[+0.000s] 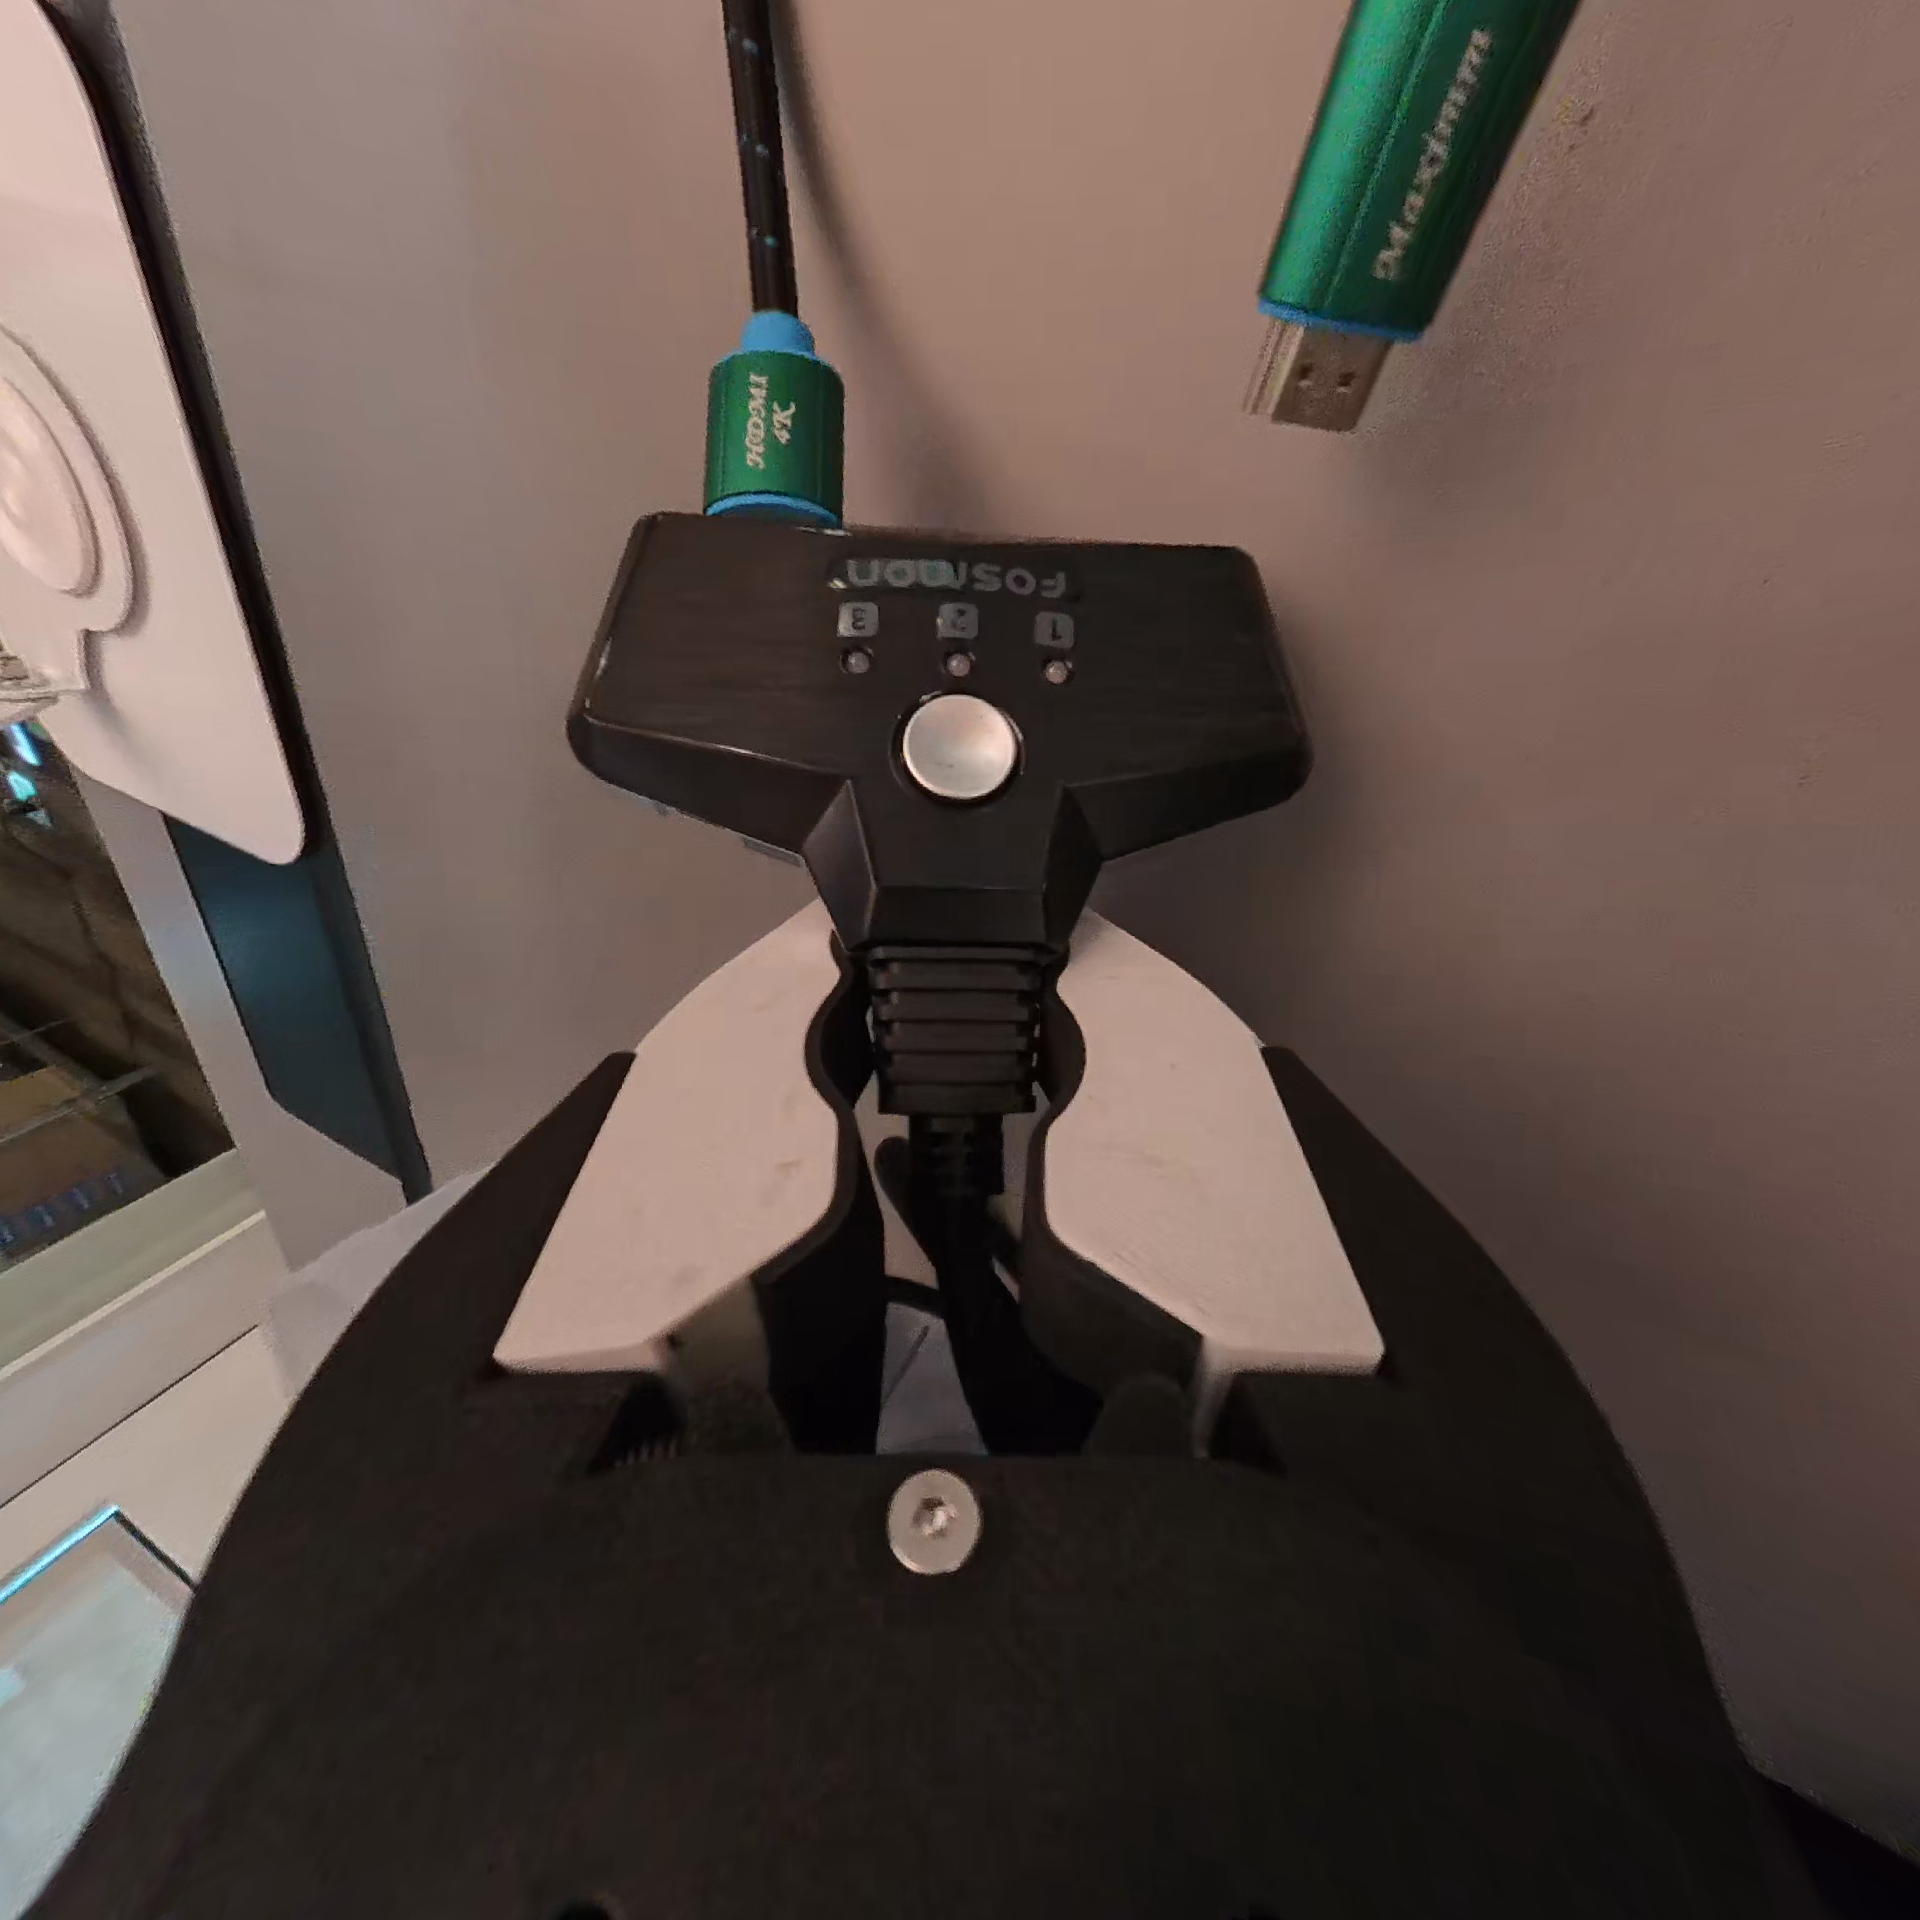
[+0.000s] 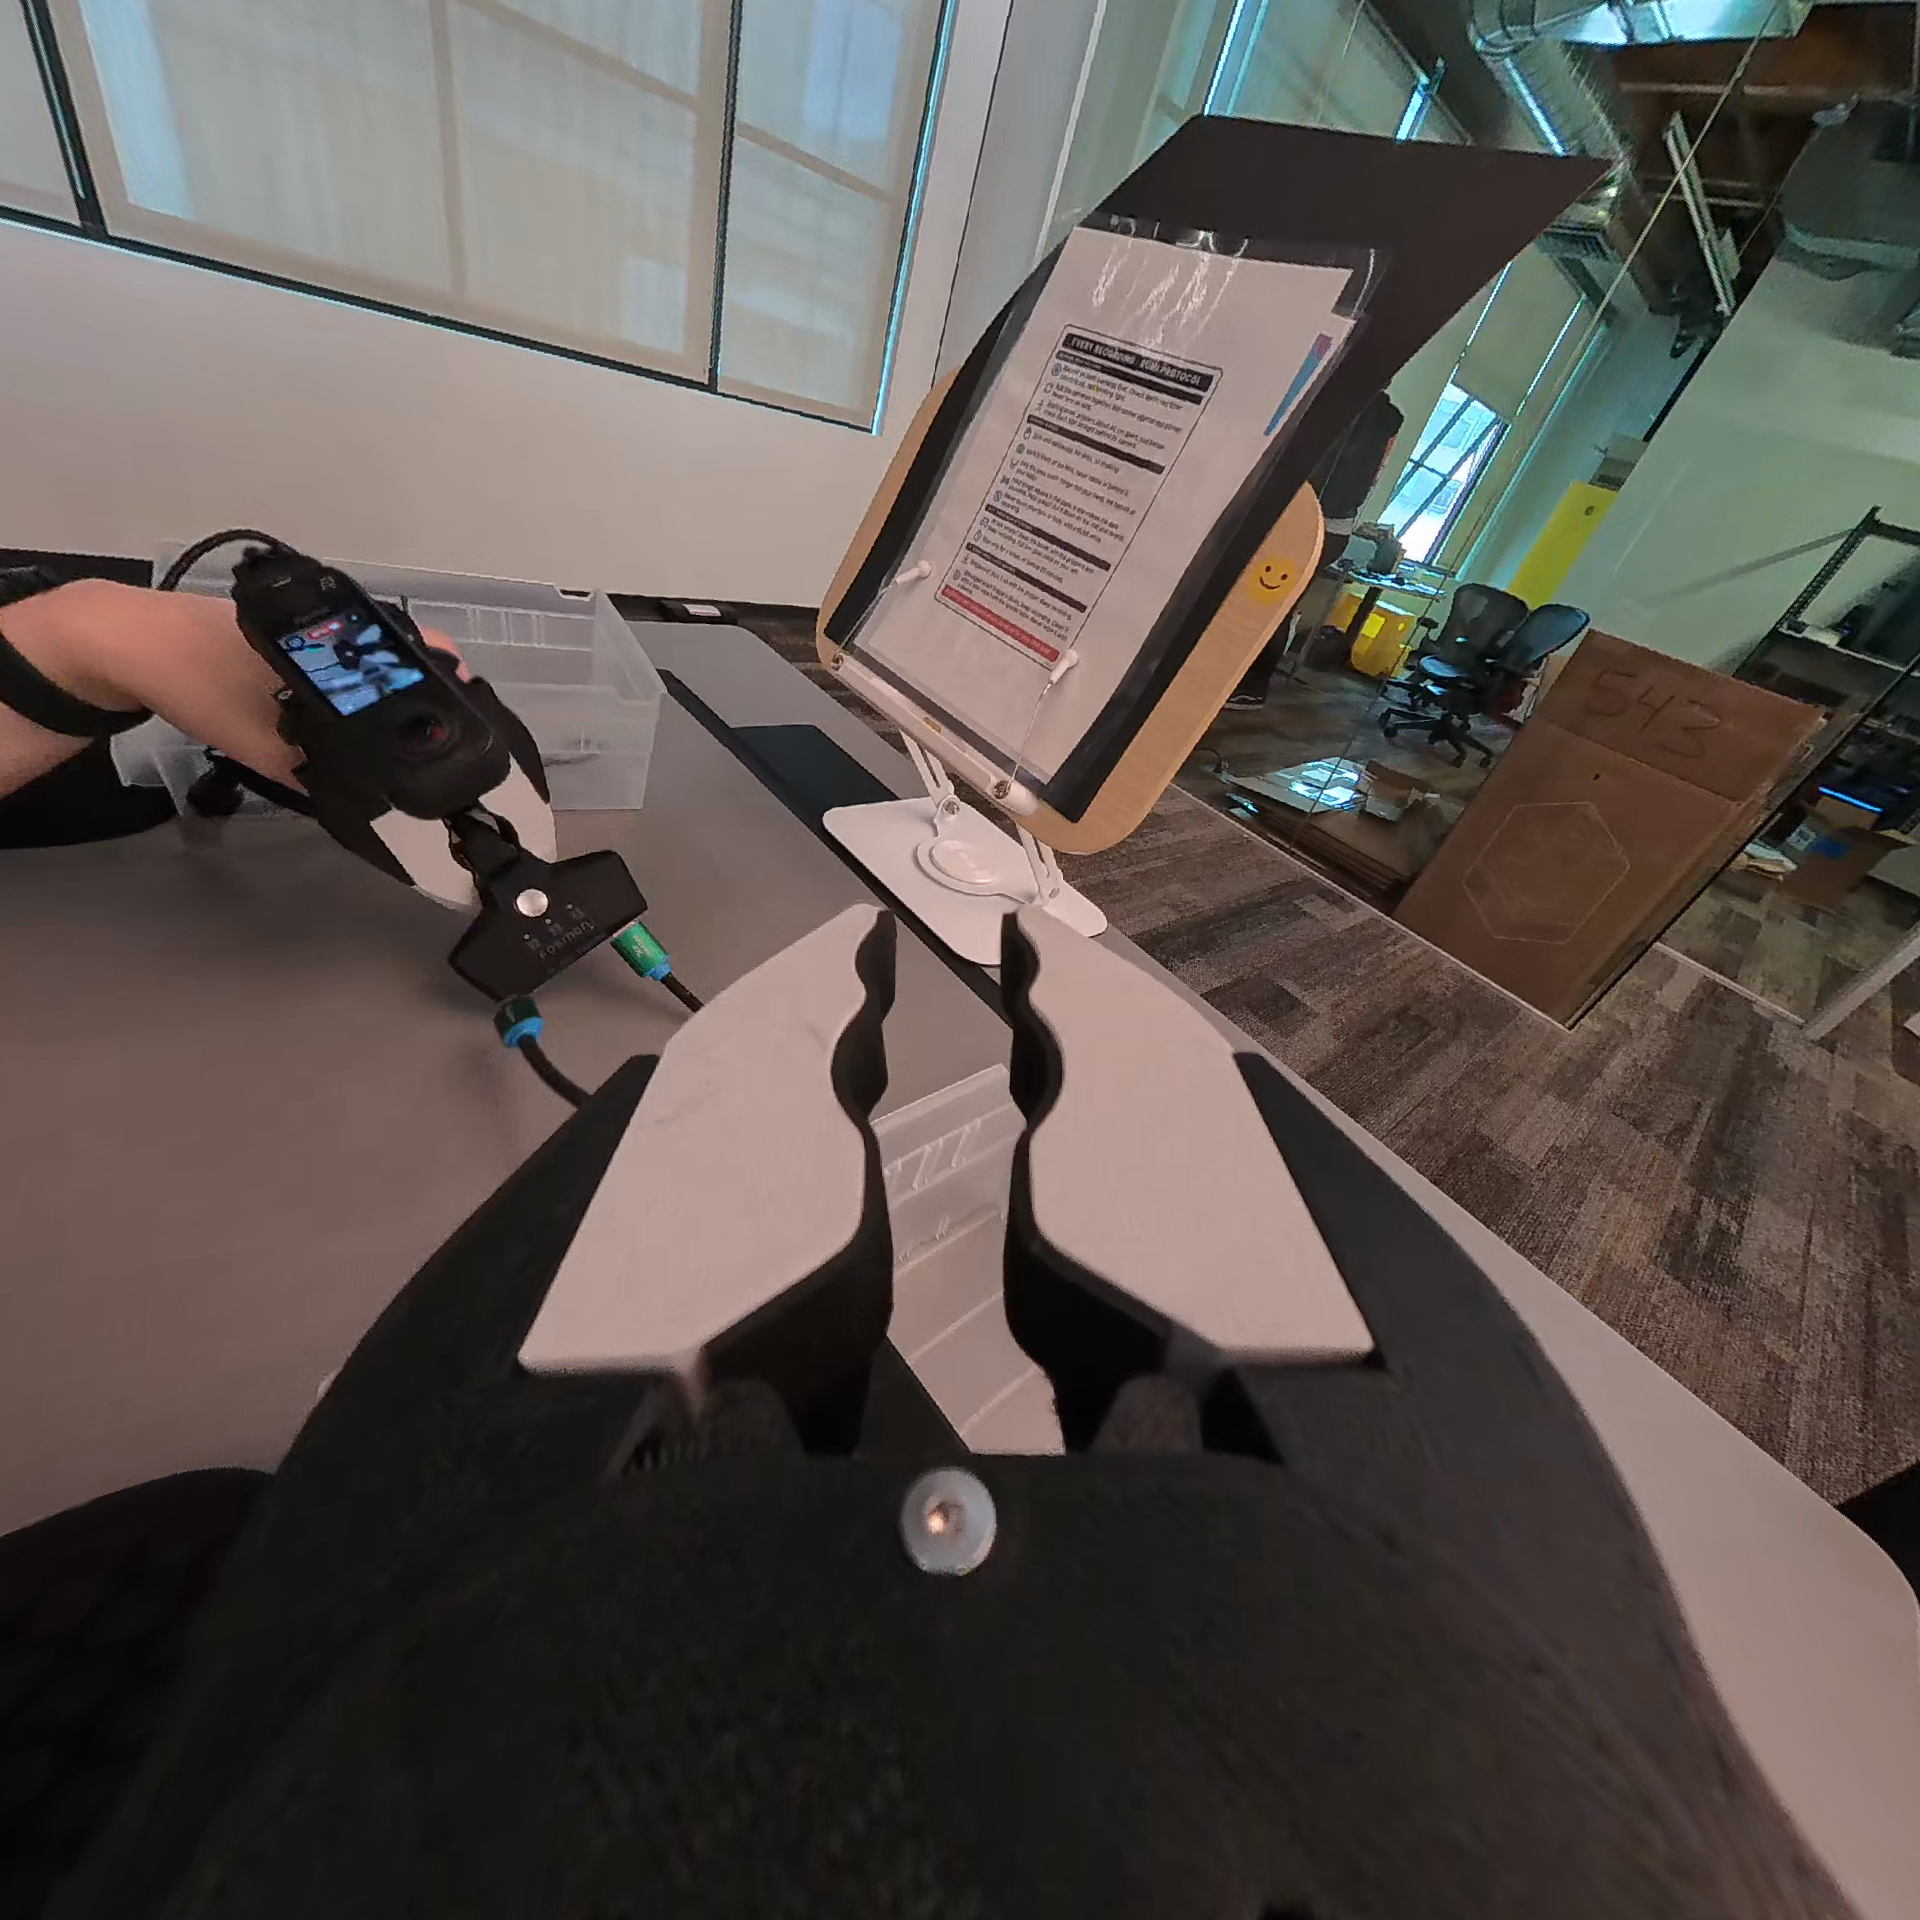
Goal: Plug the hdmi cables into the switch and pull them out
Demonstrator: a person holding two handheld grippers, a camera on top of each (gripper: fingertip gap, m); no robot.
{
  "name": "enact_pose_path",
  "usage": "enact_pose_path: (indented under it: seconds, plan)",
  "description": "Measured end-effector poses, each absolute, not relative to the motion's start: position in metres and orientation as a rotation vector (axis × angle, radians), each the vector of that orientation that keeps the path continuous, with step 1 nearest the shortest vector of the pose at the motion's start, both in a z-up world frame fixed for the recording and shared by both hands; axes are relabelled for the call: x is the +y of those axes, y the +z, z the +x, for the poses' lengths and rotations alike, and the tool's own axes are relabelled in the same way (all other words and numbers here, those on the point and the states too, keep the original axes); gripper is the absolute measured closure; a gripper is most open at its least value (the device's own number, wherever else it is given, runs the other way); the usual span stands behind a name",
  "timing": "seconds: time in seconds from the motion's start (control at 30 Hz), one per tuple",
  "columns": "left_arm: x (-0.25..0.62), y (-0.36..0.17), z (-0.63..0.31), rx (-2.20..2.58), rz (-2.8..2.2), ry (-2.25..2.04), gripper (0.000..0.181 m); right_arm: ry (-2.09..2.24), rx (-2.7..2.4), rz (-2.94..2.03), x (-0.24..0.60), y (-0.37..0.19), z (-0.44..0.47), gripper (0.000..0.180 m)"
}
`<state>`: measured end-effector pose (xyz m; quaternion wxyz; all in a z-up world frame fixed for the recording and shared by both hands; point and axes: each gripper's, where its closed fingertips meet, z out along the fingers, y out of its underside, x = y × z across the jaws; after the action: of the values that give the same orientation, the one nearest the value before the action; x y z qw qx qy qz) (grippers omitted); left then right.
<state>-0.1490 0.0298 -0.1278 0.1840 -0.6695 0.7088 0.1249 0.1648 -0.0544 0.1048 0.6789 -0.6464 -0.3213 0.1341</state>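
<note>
The black HDMI switch lies on the grey table. My left gripper is shut on the ribbed collar of the switch's own cable. One green HDMI plug sits in the switch's far-left port. A second green HDMI plug is free at the upper right, its metal tip bare and apart from the switch. In the right wrist view my right gripper is open and empty, well to the right of the switch, the left gripper and both plugs.
A tilted document stand on a white base stands beyond my right gripper, at the table's right edge. A clear plastic bin sits behind the left hand. A clear plastic piece lies under my right fingers.
</note>
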Motion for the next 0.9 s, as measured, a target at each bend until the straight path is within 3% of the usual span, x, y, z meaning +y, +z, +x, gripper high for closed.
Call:
enact_pose_path:
  seconds: [0.53,0.67,0.9]
  plan:
    - [0.022,-0.139,-0.159,1.908,-2.107,0.386,0.154,0.306,-0.782,-1.513,-0.047,0.09,0.153,0.16]
    - [0.022,-0.134,-0.159,1.92,-2.044,0.459,0.112,0.299,-0.811,-1.521,-0.045,0.088,0.146,0.16]
    - [0.017,-0.086,-0.147,1.795,-1.944,0.322,0.102,0.3,-0.821,-1.515,-0.046,0.089,0.144,0.16]
